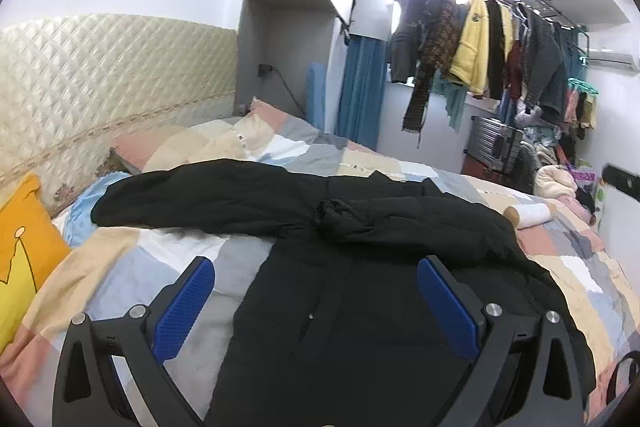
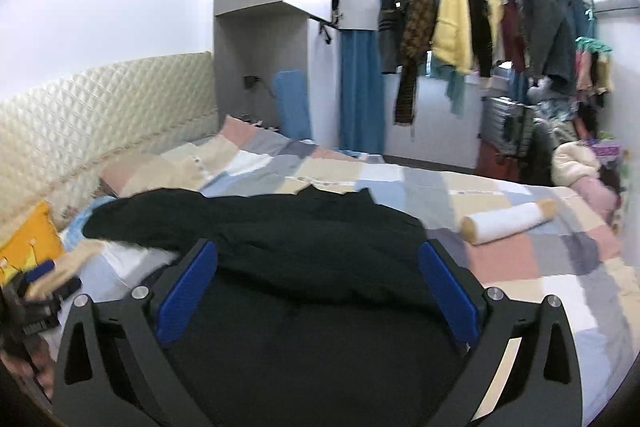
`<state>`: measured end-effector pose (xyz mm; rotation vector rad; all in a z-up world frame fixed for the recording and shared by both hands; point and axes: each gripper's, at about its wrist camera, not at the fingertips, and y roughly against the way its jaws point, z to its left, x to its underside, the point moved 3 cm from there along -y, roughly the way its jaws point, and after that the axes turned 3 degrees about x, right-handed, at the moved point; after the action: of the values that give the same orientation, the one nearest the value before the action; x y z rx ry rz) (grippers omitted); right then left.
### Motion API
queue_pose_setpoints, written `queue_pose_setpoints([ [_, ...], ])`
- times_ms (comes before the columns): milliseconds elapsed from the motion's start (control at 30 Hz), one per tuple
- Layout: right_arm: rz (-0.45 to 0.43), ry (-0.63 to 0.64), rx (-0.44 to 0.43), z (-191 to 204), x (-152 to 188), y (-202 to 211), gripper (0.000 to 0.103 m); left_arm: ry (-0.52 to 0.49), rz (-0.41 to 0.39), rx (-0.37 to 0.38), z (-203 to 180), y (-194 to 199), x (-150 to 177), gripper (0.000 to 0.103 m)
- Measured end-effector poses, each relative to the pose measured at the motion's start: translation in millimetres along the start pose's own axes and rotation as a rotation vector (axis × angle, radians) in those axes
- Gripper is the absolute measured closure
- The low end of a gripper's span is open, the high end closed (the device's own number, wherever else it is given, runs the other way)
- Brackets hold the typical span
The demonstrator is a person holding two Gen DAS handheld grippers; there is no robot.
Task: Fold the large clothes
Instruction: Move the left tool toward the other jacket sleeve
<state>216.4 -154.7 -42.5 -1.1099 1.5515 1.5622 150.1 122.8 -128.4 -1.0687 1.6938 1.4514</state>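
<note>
A large black jacket (image 1: 352, 291) lies spread on the patchwork bed quilt (image 1: 132, 267), with its sleeves folded across the chest and one cuff (image 1: 334, 213) at the middle. My left gripper (image 1: 316, 265) is open and empty, hovering above the jacket's lower body. The jacket also shows in the right wrist view (image 2: 304, 267). My right gripper (image 2: 318, 251) is open and empty above the jacket's right side. The left gripper shows blurred at the left edge of the right wrist view (image 2: 40, 291).
A yellow pillow (image 1: 20, 251) lies at the left by the quilted headboard (image 1: 100, 83). A white roll (image 2: 508, 221) lies on the quilt (image 2: 520, 259) to the right of the jacket. Hanging clothes (image 1: 480, 43) and a suitcase (image 1: 494, 145) stand beyond the bed.
</note>
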Motion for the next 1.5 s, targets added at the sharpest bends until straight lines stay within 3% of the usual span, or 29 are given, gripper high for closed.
queue_pose_setpoints([
  [367, 0.056, -0.144, 0.028, -33.2, 67.5, 31.8, 0.002, -0.011, -0.011, 0.033, -9.1, 1.5, 4.7, 0.001],
  [767, 0.046, -0.086, 0.031, -15.8, 107.4, 59.1, 0.000, 0.044, 0.029, 0.050, 7.2, -18.8, 10.3, 0.001],
  [1067, 0.034, -0.124, 0.060, -30.9, 115.2, 59.6, 0.000, 0.079, 0.164, 0.059, 30.8, -65.8, -2.8, 0.001],
  [1267, 0.076, -0.153, 0.058, -39.2, 122.3, 47.0, 0.000, 0.133, 0.194, 0.012, 95.0, -101.8, -44.2, 0.001],
  [1400, 0.095, -0.152, 0.062, -38.2, 125.1, 41.7, 0.000, 0.210, 0.202, 0.005, 161.5, -126.7, -63.2, 0.001],
  [1500, 0.103, -0.149, 0.067, -35.6, 125.9, 37.9, 0.000, 0.262, 0.197, -0.043, 214.8, -145.4, -68.0, 0.001],
])
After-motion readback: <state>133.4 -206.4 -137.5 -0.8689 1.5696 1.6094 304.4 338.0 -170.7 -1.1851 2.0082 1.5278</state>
